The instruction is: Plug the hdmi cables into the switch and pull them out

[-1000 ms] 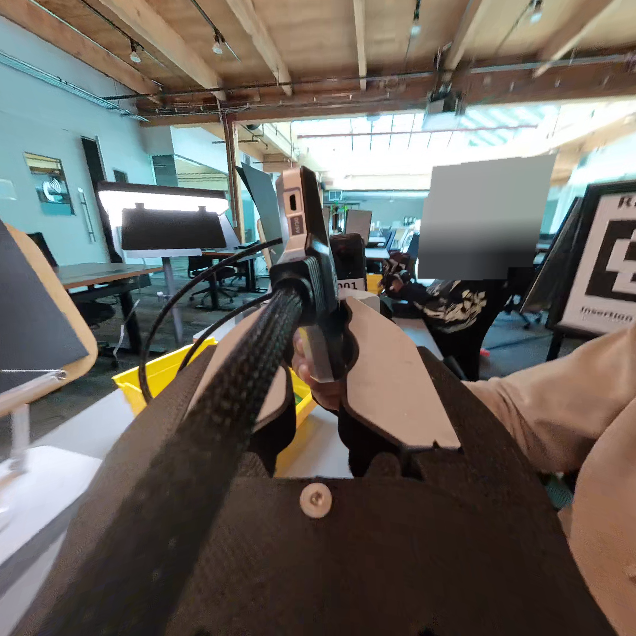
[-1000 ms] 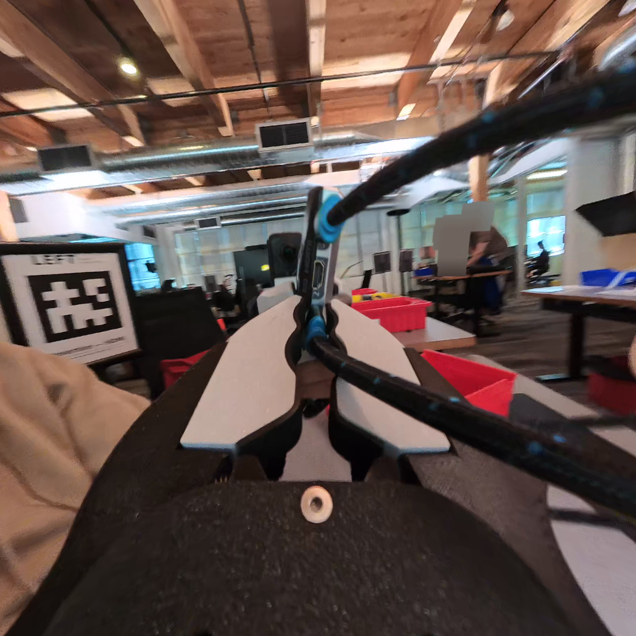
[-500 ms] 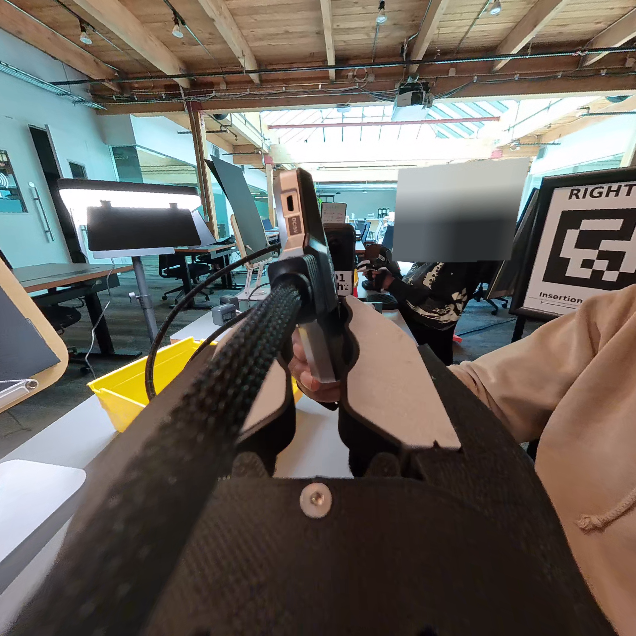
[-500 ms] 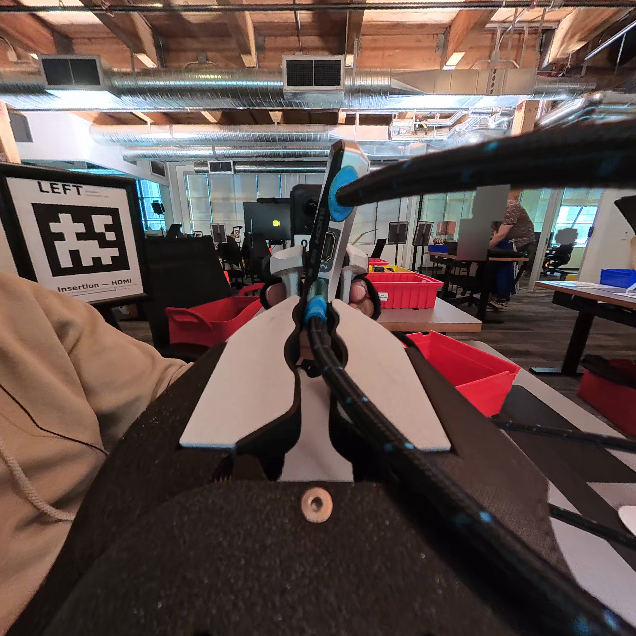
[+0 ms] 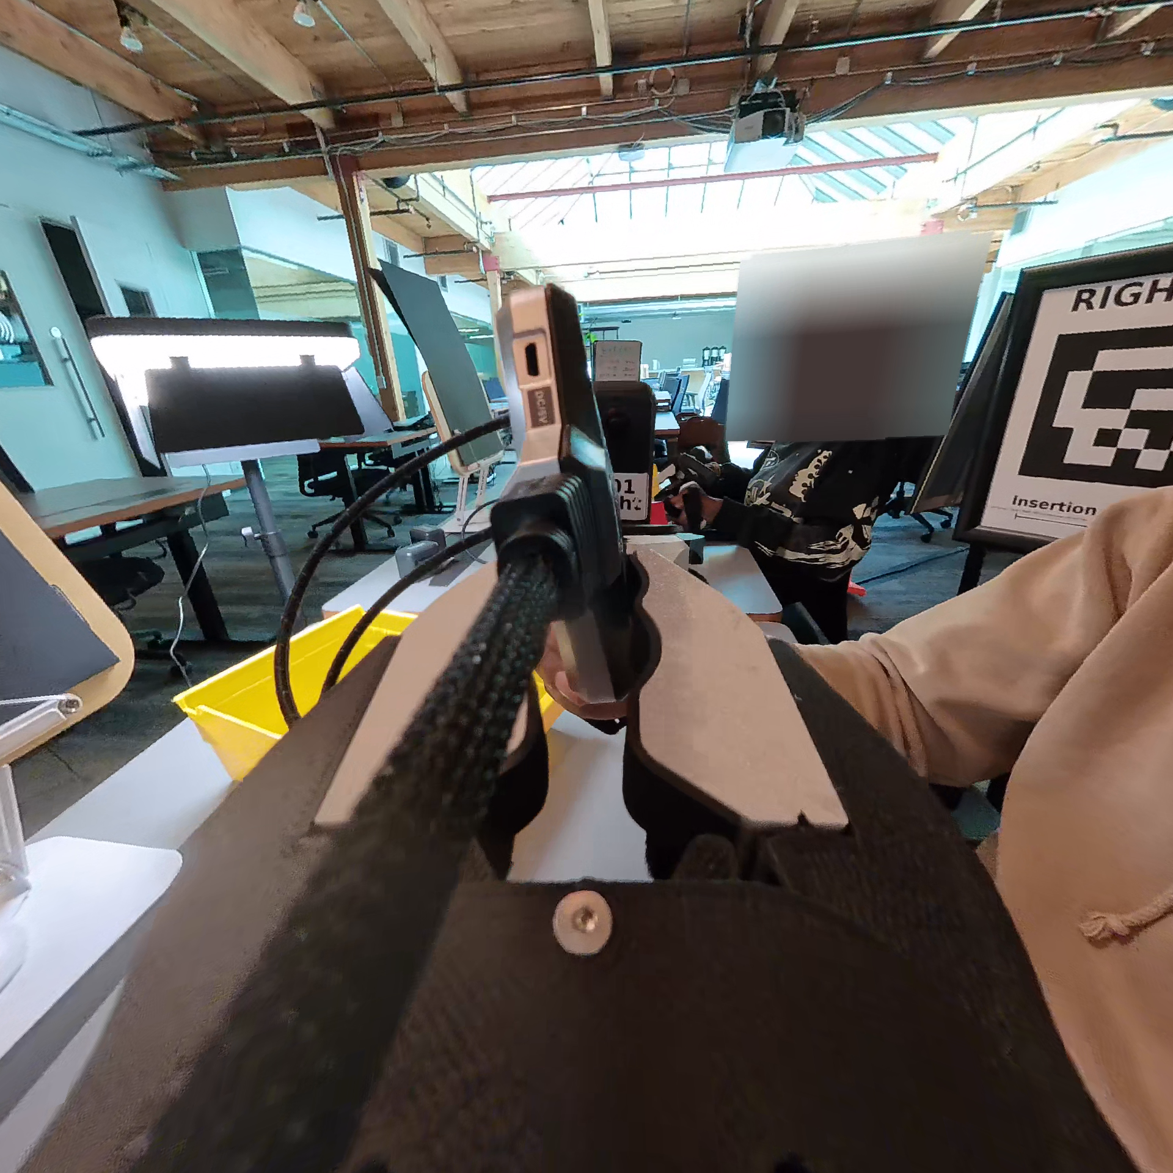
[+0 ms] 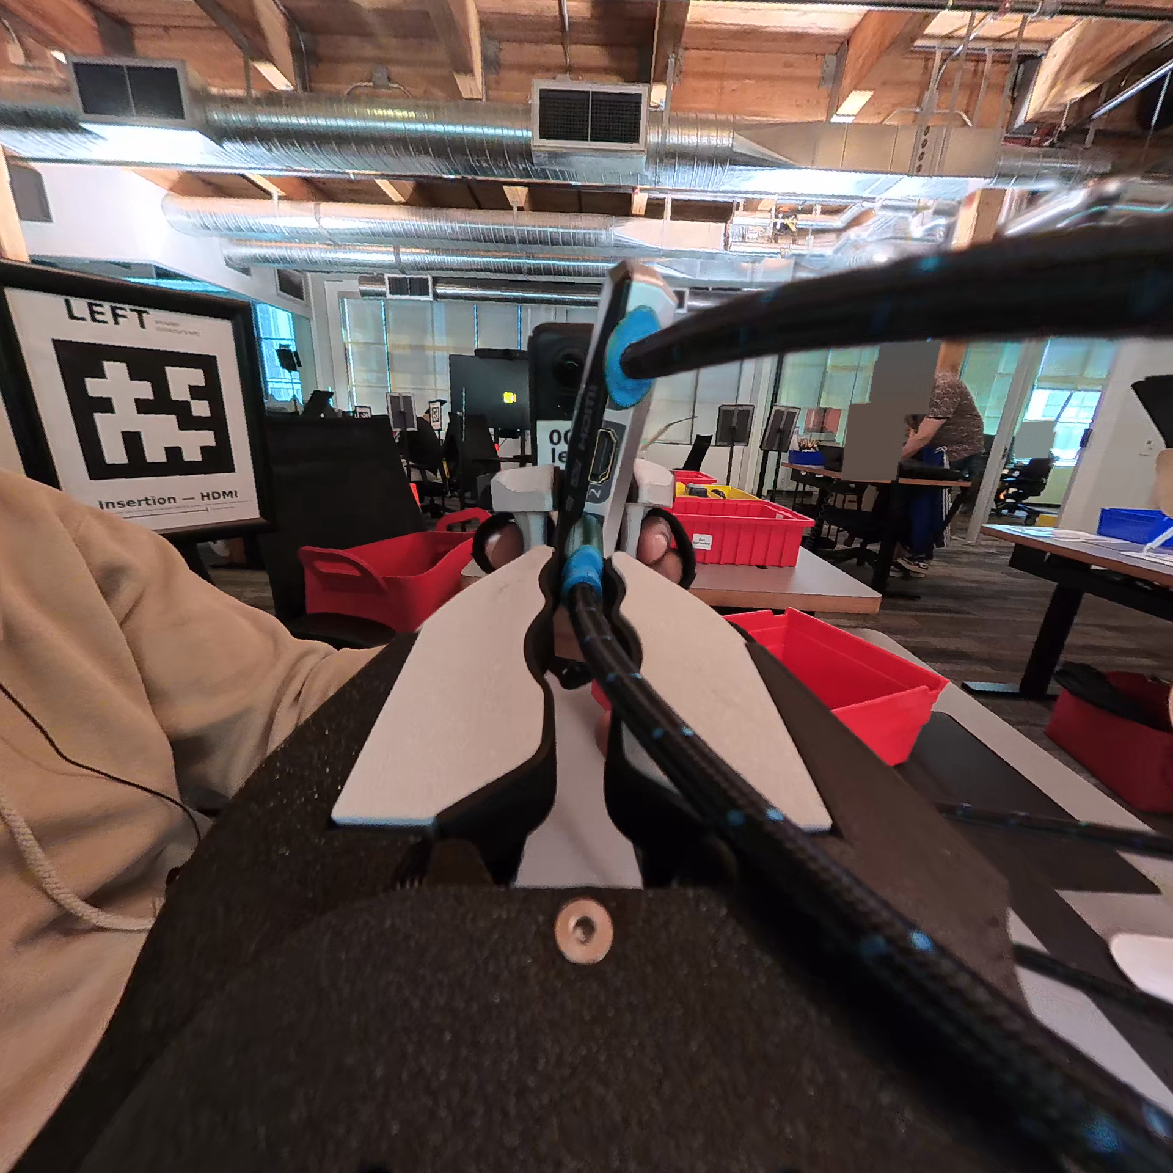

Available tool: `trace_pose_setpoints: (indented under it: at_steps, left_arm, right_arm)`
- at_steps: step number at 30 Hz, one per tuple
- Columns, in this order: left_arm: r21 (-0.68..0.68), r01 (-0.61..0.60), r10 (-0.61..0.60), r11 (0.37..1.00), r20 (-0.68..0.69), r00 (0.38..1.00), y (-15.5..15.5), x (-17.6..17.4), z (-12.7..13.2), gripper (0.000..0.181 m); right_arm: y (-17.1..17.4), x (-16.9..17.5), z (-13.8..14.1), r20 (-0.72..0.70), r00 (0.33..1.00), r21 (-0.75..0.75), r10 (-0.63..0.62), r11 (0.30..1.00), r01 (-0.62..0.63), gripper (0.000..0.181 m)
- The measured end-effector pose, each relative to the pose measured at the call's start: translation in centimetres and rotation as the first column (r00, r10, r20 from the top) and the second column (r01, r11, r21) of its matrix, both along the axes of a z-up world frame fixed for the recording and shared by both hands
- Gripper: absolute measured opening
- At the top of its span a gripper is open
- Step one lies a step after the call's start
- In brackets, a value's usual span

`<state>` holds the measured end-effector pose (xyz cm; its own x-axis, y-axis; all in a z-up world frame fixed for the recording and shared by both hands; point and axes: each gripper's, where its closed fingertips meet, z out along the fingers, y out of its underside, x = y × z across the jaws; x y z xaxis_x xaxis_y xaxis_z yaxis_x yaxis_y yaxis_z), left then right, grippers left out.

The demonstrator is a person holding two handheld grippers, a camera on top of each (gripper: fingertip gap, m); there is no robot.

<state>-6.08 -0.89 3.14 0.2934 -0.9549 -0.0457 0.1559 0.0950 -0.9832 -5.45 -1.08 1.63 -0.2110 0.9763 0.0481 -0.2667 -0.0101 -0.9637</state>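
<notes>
HDMI switch (image 5: pixel 558 444), a light, rigid slab held upright in mid-air above the tabletop (image 5: pixel 571 806), is pinched at its lower edge by the left claw (image 5: pixel 596 641), while the right claw (image 6: pixel 581 574) pinches the stiff blue-collared plug (image 6: pixel 579 565) at six o'clock, the safest hold.

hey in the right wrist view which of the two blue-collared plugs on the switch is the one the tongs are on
The lower plug, at the bottom end of the switch, sits between the right tongs. The upper plug is clear of them, its cable running off to the right.
</notes>
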Motion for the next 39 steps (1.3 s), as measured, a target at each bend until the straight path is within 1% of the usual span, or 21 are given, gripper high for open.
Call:
trace_pose_setpoints:
  at_steps: [4, 11, 14, 16, 20, 25, 29, 30, 31, 32, 33, 34, 35, 36, 37, 39]
  left_arm:
    - [0.068, 0.008, -0.008, 0.998, 0.005, 1.000, -0.4, 0.5, 0.3, 0.022]
    - [0.101, -0.035, 0.035, 0.994, -0.001, 0.999, -0.1, 2.1, 0.1, 0.022]
    - [0.096, -0.061, 0.059, 0.993, 0.024, 0.998, 0.4, 2.6, 0.1, 0.021]
    - [0.095, -0.058, 0.054, 0.994, 0.040, 0.998, 0.4, 2.8, 0.1, 0.020]
    - [0.120, -0.071, 0.067, 0.990, 0.037, 0.997, 0.2, 3.3, 0.1, 0.021]
    - [0.138, -0.083, 0.075, 0.987, 0.062, 0.995, 0.1, 3.7, 0.4, 0.021]
    - [0.154, -0.076, 0.066, 0.985, 0.068, 0.996, -0.4, 3.8, 0.9, 0.023]
    - [0.160, -0.085, 0.066, 0.983, 0.125, 0.990, -0.6, 3.0, 1.6, 0.021]
    - [0.137, -0.092, 0.057, 0.986, 0.237, 0.970, -0.6, 0.5, 3.2, 0.022]
    - [0.121, -0.101, 0.056, 0.987, 0.335, 0.941, -0.7, -2.9, 4.9, 0.022]
    - [0.150, -0.145, 0.085, 0.978, 0.346, 0.934, -1.0, -5.2, 5.6, 0.023]
    - [0.175, -0.174, 0.124, 0.969, 0.268, 0.956, -1.1, -5.4, 5.2, 0.024]
    - [0.187, -0.190, 0.156, 0.964, 0.183, 0.971, -1.1, -4.5, 4.6, 0.024]
    - [0.198, -0.200, 0.173, 0.960, 0.145, 0.974, -1.1, -3.3, 4.3, 0.025]
    - [0.187, -0.197, 0.174, 0.962, 0.131, 0.976, -0.9, -2.4, 4.2, 0.024]
    - [0.125, -0.168, 0.157, 0.978, 0.092, 0.983, -0.3, -1.4, 3.4, 0.024]
  right_arm:
    - [-0.2, 0.5, 0.5, -0.028, 0.999, 0.012, 0.028, 1.000, -0.027, 0.011]
    - [0.1, 2.1, 0.4, 0.003, 1.000, 0.135, -0.003, 0.991, 0.003, 0.011]
    - [0.6, 2.7, 0.2, -0.009, 1.000, 0.124, 0.012, 0.992, -0.011, 0.011]
    - [0.7, 2.9, 0.3, -0.022, 1.000, 0.122, 0.022, 0.992, -0.019, 0.011]
    - [0.6, 3.4, 0.4, -0.043, 0.997, 0.121, 0.058, 0.991, -0.053, 0.011]
    - [0.5, 3.9, 0.8, -0.073, 0.995, 0.125, 0.071, 0.990, -0.061, 0.011]
    - [-0.1, 4.1, 1.4, -0.090, 0.993, 0.135, 0.078, 0.989, -0.066, 0.011]
    - [0.0, 4.3, 1.6, -0.106, 0.991, 0.130, 0.080, 0.989, -0.066, 0.012]
    - [0.5, 6.9, 3.4, -0.253, 0.959, 0.070, 0.128, 0.991, -0.114, 0.012]
    - [2.0, 10.7, 5.2, -0.376, 0.916, 0.008, 0.136, 0.990, -0.144, 0.011]
    - [2.8, 12.7, 5.3, -0.373, 0.926, 0.040, 0.054, 0.998, -0.043, 0.011]
    - [2.7, 12.3, 4.6, -0.275, 0.961, 0.103, -0.024, 0.993, 0.054, 0.011]
    - [2.2, 11.4, 4.2, -0.207, 0.977, 0.136, -0.047, 0.988, 0.076, 0.011]
    - [2.0, 10.5, 4.3, -0.186, 0.980, 0.158, -0.074, 0.982, 0.104, 0.012]
    - [2.2, 9.8, 4.5, -0.175, 0.980, 0.153, -0.094, 0.981, 0.121, 0.012]
    - [3.0, 8.7, 3.9, -0.083, 0.988, 0.132, -0.132, 0.981, 0.142, 0.011]
